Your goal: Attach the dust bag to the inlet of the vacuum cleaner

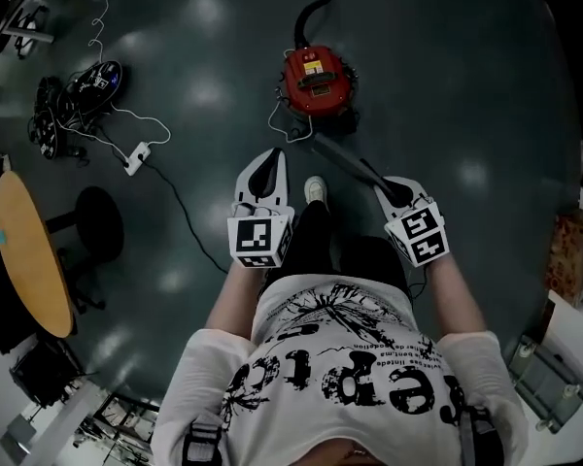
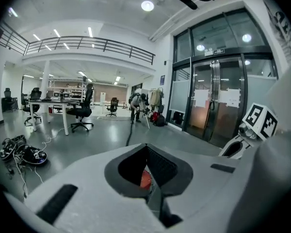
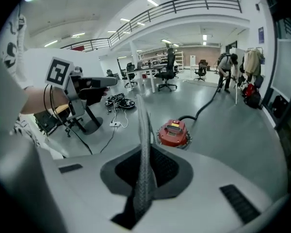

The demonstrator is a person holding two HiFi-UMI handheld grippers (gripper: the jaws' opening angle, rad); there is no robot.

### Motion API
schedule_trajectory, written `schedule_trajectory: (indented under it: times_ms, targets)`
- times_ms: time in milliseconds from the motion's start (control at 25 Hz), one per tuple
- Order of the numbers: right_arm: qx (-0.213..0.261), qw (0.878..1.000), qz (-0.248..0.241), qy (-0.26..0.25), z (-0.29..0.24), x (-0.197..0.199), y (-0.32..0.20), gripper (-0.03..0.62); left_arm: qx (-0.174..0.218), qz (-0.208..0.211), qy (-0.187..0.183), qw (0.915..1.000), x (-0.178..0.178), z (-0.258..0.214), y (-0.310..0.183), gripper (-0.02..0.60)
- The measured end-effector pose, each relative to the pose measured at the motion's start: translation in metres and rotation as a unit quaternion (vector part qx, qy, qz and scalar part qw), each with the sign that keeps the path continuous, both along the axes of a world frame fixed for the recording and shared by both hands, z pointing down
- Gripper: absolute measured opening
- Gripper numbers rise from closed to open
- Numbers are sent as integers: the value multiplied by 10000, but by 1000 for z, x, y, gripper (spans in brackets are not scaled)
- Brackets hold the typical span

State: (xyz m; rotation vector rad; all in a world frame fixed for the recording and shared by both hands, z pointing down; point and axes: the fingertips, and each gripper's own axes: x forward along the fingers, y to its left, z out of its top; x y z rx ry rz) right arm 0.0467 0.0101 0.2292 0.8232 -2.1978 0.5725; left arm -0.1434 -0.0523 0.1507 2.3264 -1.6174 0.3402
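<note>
The red vacuum cleaner (image 1: 316,81) stands on the dark floor ahead of my feet, its black hose (image 1: 316,3) running away from it. It also shows in the right gripper view as the vacuum cleaner (image 3: 173,132). My right gripper (image 1: 394,194) (image 3: 140,191) is shut on a thin grey dust bag (image 1: 350,166) (image 3: 143,154), which is seen edge-on and points toward the vacuum. My left gripper (image 1: 270,163) (image 2: 153,191) is shut and holds nothing. It hangs level with the right one, left of my shoe. The vacuum's inlet is not visible.
A round wooden table (image 1: 29,250) and a black stool base (image 1: 97,223) stand at the left. A power strip (image 1: 136,156) and a heap of cables (image 1: 83,90) lie beyond them. Boxes (image 1: 573,255) sit at the right edge. Glass doors (image 2: 218,101) are to the right.
</note>
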Motion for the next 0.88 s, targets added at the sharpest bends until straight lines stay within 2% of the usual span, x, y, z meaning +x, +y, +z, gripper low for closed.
schedule_trajectory:
  times_ms: [200, 400, 480, 640, 760, 880]
  targets:
    - [-178, 9996, -200, 49, 28, -7, -23, 25, -273, 92, 15, 9996, 12, 36, -20, 2]
    - [-234, 9968, -746, 186, 81, -8, -29, 25, -416, -300, -91, 9986, 16, 92, -32, 2]
    - [-210, 9943, -1020, 211, 109, -5, -32, 25, -423, -394, -1, 9983, 20, 118, -39, 2]
    - [123, 9891, -1453, 215, 175, -1, -46, 25, -202, -348, 302, 9987, 30, 180, -55, 2]
    - [450, 9869, -1537, 215, 233, -6, -57, 25, 33, -128, 19, 9999, 26, 239, -63, 2]
    - [750, 9820, -1699, 346, 289, -5, -69, 25, 359, 50, 8, 9993, 20, 294, -80, 2]
